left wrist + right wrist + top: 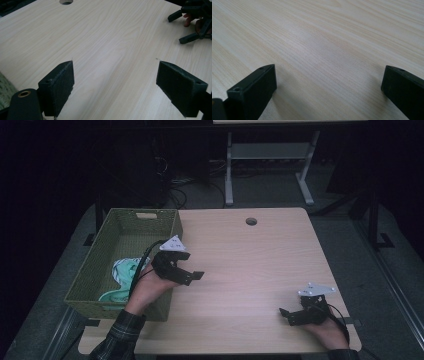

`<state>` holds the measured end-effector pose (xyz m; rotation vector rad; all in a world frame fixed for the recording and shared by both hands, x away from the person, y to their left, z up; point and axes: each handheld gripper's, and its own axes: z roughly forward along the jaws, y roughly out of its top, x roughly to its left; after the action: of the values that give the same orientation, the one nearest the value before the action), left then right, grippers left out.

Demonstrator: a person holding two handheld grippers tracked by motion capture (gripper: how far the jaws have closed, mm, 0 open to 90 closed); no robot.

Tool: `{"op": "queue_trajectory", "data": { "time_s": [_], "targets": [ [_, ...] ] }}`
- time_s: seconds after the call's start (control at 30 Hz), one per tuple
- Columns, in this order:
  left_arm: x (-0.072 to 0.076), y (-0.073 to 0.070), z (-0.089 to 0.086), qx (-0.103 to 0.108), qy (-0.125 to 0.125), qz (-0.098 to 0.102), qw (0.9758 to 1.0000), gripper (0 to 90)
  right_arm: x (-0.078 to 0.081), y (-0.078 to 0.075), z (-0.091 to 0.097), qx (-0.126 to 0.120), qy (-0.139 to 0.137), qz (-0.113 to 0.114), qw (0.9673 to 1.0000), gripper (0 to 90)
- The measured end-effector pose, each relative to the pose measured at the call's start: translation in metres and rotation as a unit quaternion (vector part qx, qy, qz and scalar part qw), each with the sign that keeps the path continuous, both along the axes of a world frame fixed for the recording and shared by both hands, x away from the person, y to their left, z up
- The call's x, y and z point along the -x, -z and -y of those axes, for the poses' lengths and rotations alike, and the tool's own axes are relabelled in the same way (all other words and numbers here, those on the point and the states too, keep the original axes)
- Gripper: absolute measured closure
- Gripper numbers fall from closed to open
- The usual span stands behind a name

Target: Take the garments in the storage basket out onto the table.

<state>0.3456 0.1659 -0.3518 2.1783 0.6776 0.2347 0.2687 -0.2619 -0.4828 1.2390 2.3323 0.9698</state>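
Observation:
A green woven basket [100,265] stands at the table's left edge, with a mint and white cloth [122,270] lying in it. My left gripper [192,276] hovers just right of the basket's near right wall, open and holding nothing; its jaws stand wide apart over bare wood in the left gripper view [115,86]. My right gripper [286,316] rests near the table's front right corner, open and empty, and its jaws frame bare tabletop in the right gripper view [328,92]. The right gripper also appears far off [192,22] in the left gripper view.
The light wooden table [250,270] has a round cable hole [251,221] near its far edge. Behind the table stands a white desk frame [270,165] on a dark floor with cables.

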Motion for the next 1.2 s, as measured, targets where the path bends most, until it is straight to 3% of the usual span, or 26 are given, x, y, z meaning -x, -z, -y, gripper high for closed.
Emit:
{"op": "queue_trajectory", "data": {
  "time_s": [0.3,1.2],
  "targets": [
    [-0.002,-0.002,-0.017,-0.015,-0.011,0.004,0.9998,14.3,0.0,0.0,0.0,0.0,0.0,0.0,1.0,0.0],
    [0.0,-0.01,-0.077,-0.011,-0.066,0.023,0.9975,14.2,0.0,0.0,0.0,-0.001,0.001,0.0,1.0,0.0]
  ]
}}
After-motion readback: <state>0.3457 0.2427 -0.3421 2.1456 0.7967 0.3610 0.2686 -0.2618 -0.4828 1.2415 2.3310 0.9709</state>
